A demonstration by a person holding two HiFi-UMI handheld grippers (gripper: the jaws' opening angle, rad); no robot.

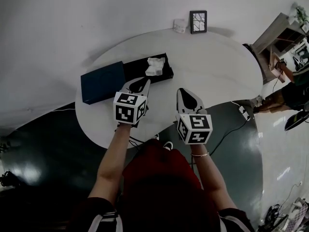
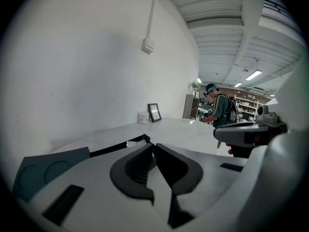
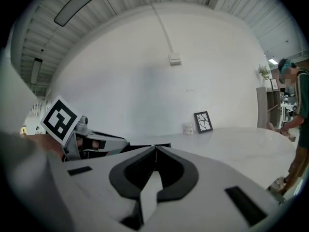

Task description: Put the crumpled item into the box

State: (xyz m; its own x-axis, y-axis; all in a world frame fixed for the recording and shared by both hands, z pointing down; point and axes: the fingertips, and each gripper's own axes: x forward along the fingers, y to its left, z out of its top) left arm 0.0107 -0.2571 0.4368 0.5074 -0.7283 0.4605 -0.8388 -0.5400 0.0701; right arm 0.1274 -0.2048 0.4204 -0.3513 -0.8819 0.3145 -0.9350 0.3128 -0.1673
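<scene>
Already the crumpled item point(image 1: 154, 65) lies inside the black box point(image 1: 134, 66) just beyond my left gripper point(image 1: 146, 80), so I hold it and the right gripper point(image 1: 180, 91) clenched empty, short of the box.

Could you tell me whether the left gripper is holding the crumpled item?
No, the left gripper is shut with nothing between its fingers, and the crumpled item lies in the black box.

white crumpled item point(image 1: 155, 65), black box point(image 1: 135, 69), navy lid point(image 1: 103, 82)
</scene>
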